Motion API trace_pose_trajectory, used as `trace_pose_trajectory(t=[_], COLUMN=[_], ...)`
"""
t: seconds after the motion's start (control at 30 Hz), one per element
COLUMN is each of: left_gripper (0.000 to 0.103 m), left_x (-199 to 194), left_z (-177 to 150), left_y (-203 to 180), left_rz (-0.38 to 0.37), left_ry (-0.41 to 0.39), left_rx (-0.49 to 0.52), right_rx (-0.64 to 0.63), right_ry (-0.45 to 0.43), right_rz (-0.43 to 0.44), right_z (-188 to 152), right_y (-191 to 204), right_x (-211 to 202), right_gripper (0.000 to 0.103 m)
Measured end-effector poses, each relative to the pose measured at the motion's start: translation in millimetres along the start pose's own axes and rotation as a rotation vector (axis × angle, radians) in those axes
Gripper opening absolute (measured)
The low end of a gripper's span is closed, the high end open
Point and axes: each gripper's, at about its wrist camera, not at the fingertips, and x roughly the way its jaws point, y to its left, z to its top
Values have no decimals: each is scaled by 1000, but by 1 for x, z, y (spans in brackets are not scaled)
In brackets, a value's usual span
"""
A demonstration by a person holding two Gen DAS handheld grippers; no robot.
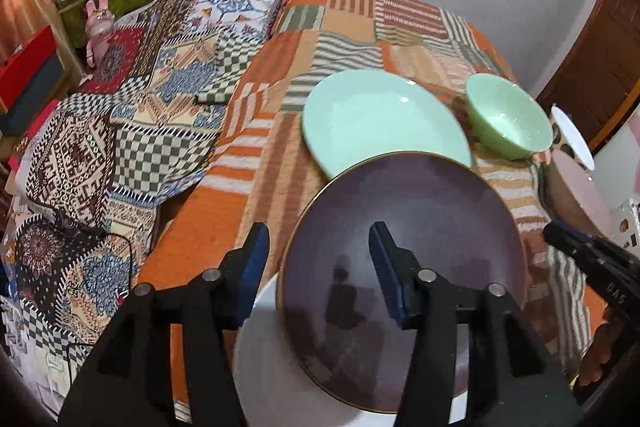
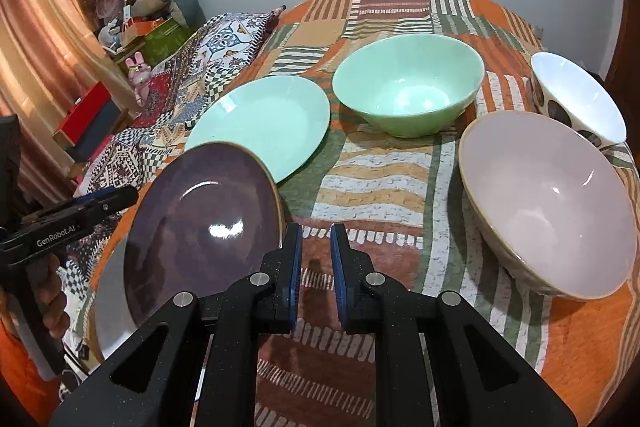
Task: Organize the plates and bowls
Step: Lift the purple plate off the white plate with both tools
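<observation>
Black fingers with blue pads fill the foreground of both views. The left gripper (image 1: 318, 267) stands partly open with nothing pressed between its pads: one finger is over the purple plate (image 1: 404, 223), the other outside its left rim. The right gripper (image 2: 316, 267) has its fingers drawn narrow, a slim gap between the pads and nothing in it, above bare cloth.

A patchwork cloth (image 2: 380, 187) in orange, green and white stripes covers the table. Left of it lies a bed with patterned quilts (image 1: 120, 115); beyond that, shelves with boxes, a pink rabbit toy (image 1: 98, 23) and stuffed animals stand against a curtain. A plain white wall rises behind, and a brown door (image 1: 596, 67) closes the right side.

From left to right: the purple plate rests on a white plate (image 1: 256, 367) at the table's near left edge, its far rim overlapping the mint plate (image 1: 372, 115). Next comes the green bowl (image 2: 408, 87), then the pink bowl (image 2: 548, 203), with a spotted bowl (image 2: 576, 99) behind it near the right edge. All the bowls are empty.

Open cloth lies between the purple plate and the pink bowl.
</observation>
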Motion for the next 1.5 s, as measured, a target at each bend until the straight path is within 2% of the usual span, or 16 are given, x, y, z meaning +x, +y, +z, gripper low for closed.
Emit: trace_pose_trajectory(t=[0.3, 0.5, 0.67, 0.87, 1.1, 1.2, 1.27, 1.3, 1.43, 1.5], left_gripper=[52, 52, 52, 52, 52, 49, 48, 46, 31, 29], left_x=[19, 18, 18, 22, 28, 29, 30, 31, 31, 28], left_z=[-15, -23, -23, -21, -19, -18, -16, -16, -11, -9], left_y=[20, 20, 20, 18, 16, 17, 18, 19, 24, 22], left_rz=[-16, -27, -71, -109, -114, -113, -120, -121, -118, -117], left_ry=[83, 87, 89, 98, 110, 111, 116, 119, 125, 118], left_rx=[3, 45, 50, 69, 64, 59, 55, 53, 34, 43], right_rx=[-3, -17, -12, -20, -24, -15, -11, -8, 6, 20], right_ry=[56, 95, 128, 148, 150, 149, 148, 146, 134, 132], right_rz=[31, 52, 67, 73, 80, 89, 113, 113, 115, 120], right_z=[-9, -17, -19, -19, -19, -18, -18, -19, -20, -20], right_y=[8, 16, 18, 21, 23, 23, 24, 25, 25, 23], right_x=[10, 18, 25, 30, 33, 34, 34, 34, 33, 33], right_gripper=[14, 25, 32, 32, 32, 31, 24, 23, 22, 21])
